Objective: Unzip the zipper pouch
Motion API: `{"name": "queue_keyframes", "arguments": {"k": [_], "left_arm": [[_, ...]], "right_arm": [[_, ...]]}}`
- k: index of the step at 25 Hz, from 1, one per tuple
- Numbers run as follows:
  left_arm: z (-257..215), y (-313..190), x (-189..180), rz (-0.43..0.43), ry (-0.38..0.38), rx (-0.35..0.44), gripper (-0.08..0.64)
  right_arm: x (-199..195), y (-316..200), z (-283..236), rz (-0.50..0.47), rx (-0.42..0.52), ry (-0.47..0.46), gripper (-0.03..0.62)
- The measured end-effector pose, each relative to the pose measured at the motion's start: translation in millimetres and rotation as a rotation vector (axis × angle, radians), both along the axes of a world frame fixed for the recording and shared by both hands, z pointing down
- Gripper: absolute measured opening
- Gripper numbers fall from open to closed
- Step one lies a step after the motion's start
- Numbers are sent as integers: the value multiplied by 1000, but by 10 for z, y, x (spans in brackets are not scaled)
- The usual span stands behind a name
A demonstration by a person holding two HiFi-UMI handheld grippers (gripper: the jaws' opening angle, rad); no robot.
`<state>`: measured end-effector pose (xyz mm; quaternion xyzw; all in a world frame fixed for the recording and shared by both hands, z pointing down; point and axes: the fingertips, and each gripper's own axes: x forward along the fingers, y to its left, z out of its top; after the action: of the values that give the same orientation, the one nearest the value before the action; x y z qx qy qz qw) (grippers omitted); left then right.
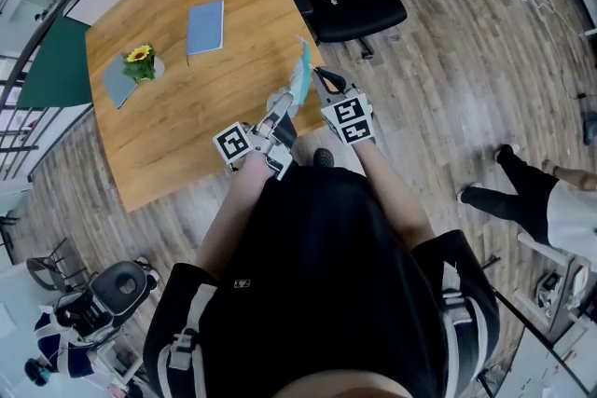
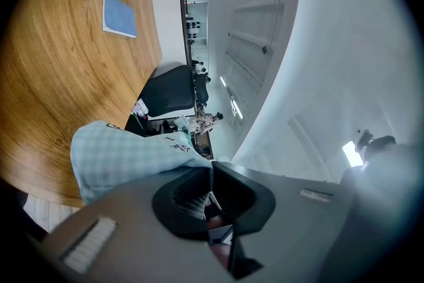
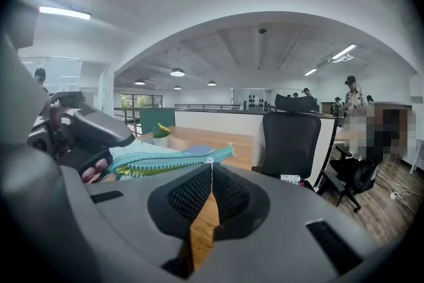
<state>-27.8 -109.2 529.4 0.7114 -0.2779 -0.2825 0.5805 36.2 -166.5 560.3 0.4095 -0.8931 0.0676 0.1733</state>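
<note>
Both claws are up in front of me at the near edge of the wooden table [image 1: 177, 130], with the zipper pouch [image 1: 300, 77] lifted off the wood between them, standing on edge and pointing toward 12 o'clock.

My left gripper [image 2: 209, 173] has its jaws clamped together on a corner of the pouch. In the left gripper view the pale checked fabric runs out of the pads toward 10 o'clock.

My right gripper [image 3: 212, 168] has its jaws pressed together too. At their very tips sits a small pale tab, the zipper pull [image 3: 211, 160], which they seem to pinch. From there the teal zipper teeth run off toward 9 o'clock, back to the left claw.

On the table, a blue notebook [image 1: 205, 26] lies at about 11 o'clock from the pouch. Further round, at 9 o'clock, a small pot with 1 yellow flower [image 1: 140, 57] stands on a grey pad [image 1: 116, 83]. A black office chair [image 1: 354, 0] sits off the table's corner at 1 o'clock.
</note>
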Motion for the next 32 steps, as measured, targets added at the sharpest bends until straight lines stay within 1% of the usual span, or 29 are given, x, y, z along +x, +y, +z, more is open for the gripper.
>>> {"name": "queue_keyframes", "arguments": {"k": [16,32], "left_arm": [[-4,-13,-21,9,-3,-6,5],[-24,-14,23,31,-18,-1,5]], "right_arm": [[-21,-64,21,15,2,5,9],[78,-178,8,45,4,8,6]]}}
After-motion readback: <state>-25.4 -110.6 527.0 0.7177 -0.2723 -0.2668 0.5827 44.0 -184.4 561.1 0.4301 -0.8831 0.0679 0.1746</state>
